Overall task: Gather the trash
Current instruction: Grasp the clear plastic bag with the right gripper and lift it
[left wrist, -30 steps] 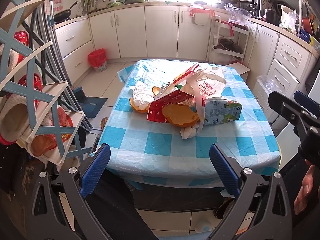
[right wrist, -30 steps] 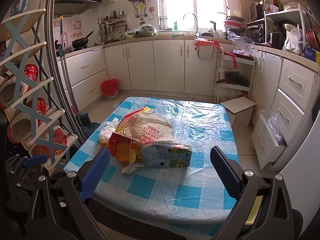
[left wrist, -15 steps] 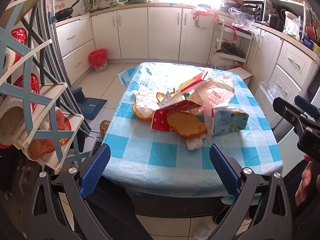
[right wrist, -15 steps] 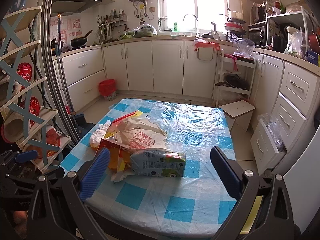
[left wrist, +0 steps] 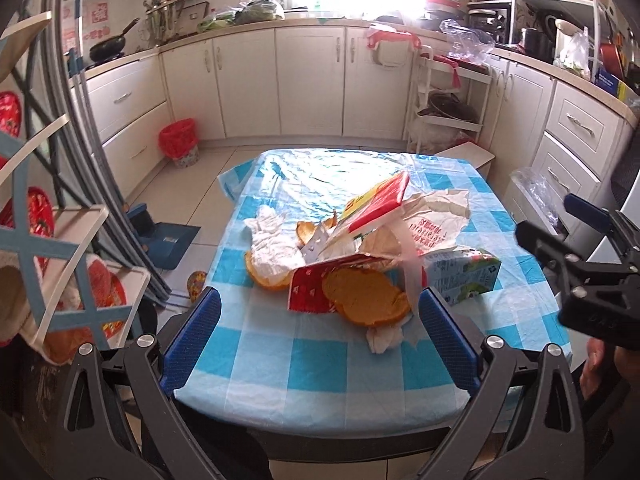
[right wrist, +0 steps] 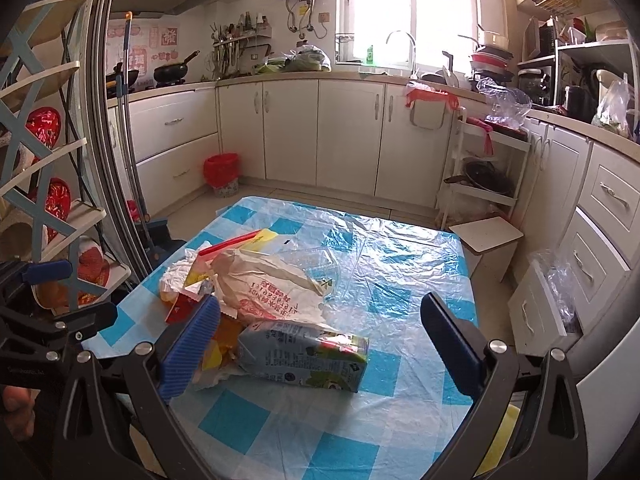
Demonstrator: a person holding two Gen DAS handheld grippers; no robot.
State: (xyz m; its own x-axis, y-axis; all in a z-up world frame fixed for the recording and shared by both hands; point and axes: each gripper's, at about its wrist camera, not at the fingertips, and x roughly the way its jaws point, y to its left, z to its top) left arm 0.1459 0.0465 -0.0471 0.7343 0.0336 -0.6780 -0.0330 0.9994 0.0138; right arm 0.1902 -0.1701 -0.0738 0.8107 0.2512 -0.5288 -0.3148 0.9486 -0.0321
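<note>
The left gripper [left wrist: 319, 330] has its jaws spread wide and holds nothing; its blue pads sit low in the frame over the near edge of the table [left wrist: 280, 368]; between them, at centre right, lies the trash heap, well short of the fingertips. The right gripper [right wrist: 320, 346] is likewise wide open and empty; its left pad overlaps the edge of the heap in the picture, though I cannot tell whether it touches.

The heap itself: a milk carton [right wrist: 304, 358] lying on its side at lower centre of the right view; a white plastic bag [right wrist: 276, 284] with red print slumped just behind it; orange peel [left wrist: 366, 296] resting on a red wrapper [left wrist: 310, 288]; crumpled tissue [left wrist: 384, 338] near the table's front edge; a red and yellow box [left wrist: 378, 200] propped aslant on top.

The red bin [right wrist: 221, 172] stands on the floor at the cabinets, left of centre, well apart from the table.

The likely trouble: the pieces are loose and stacked on each other, so a pinch on one could drag or tip its neighbours; the peel may slide off the wrapper; the thin clear film over the checked cloth could bunch up in the jaws along with the trash.
</note>
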